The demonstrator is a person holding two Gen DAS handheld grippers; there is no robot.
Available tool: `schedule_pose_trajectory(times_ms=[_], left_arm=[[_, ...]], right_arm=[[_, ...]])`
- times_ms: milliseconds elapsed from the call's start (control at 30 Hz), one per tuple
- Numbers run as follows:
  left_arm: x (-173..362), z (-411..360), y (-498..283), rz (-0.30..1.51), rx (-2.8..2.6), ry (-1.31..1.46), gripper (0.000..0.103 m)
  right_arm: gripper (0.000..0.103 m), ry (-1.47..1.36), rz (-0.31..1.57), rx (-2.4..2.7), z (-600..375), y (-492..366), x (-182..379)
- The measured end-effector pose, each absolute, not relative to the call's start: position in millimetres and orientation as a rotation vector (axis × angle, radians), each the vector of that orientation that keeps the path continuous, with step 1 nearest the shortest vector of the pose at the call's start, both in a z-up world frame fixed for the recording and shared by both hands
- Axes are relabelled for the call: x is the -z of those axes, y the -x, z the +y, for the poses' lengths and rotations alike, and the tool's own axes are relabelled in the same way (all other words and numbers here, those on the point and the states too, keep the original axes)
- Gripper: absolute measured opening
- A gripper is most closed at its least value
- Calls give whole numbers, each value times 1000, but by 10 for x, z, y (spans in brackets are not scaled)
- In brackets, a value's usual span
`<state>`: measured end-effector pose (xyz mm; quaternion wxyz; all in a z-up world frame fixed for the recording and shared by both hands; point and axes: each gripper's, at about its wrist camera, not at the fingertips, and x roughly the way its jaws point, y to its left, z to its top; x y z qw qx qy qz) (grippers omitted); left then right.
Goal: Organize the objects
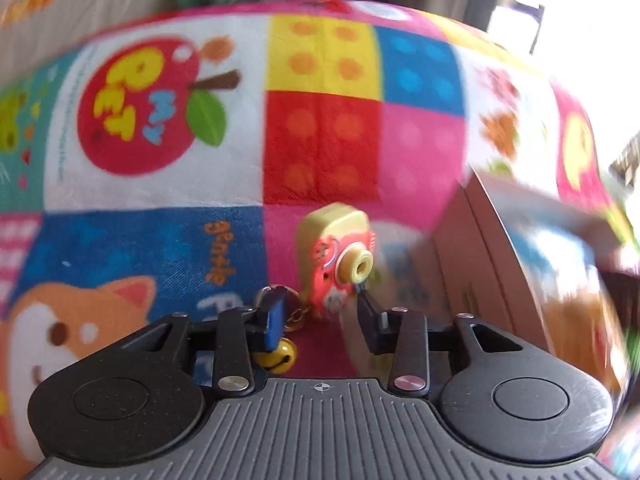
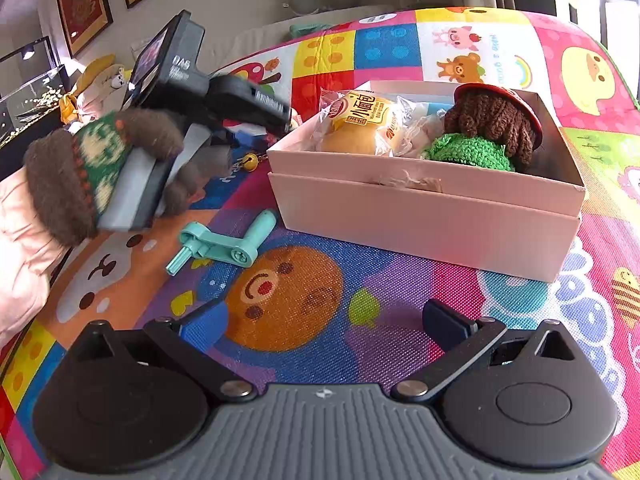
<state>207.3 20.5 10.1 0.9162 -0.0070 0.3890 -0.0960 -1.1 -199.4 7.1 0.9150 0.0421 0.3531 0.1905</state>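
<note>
- Teal crank [image 2: 222, 242] lies on the patterned mat [image 2: 320, 320], left of the box [image 2: 424, 216].
- Left gripper [image 1: 320, 304] has its jaws narrowly apart around the toy camera [image 1: 338, 256], seemingly not yet pressing; a bell [image 1: 276, 354] sits below.
- Box holds a bun [image 2: 356, 124] and a knitted toy [image 2: 488, 132].
- Right gripper [image 2: 324, 320] gapes wide, empty, over the mat.

1. Daylight flooded in from a window [image 1: 560, 8] at upper right, blown out to white in both views.
2. The left wrist view was smeared with motion blur, worst over the box [image 1: 500, 240] at right.
3. The right wrist view was sharp and evenly bright, with soft shadows.
4. Fisheye distortion bowed the patterned mat [image 2: 320, 280] toward the edges.
</note>
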Motion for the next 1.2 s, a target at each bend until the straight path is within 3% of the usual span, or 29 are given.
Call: schedule_pose_trajectory(times_ms=[100,500,600,767,900,1067,1200], left_arm=[[-90,164,-1679,777,202,-169,41],[-222,727,-430,893,427,-86,38],[-307,704,-263,828,372,-157,38],[-484,869,-273,688,227,-136,38],[-462,1132,-537,682,188,-86,38],[-223,1573,-792,719,273,173,42],[-143,1549,-777,706,336,206,42]], right_arm=[[103,-87,726,-392,-1993,18,-71],[103,-43,733,-379,-1933,30,-76],[103,-29,734,-372,-1912,38,-72],[103,-9,737,-356,-1887,45,-66],[103,1,738,-352,-1880,51,-61],[103,8,740,-351,-1877,43,-59],[103,18,741,-349,-1861,47,-53]])
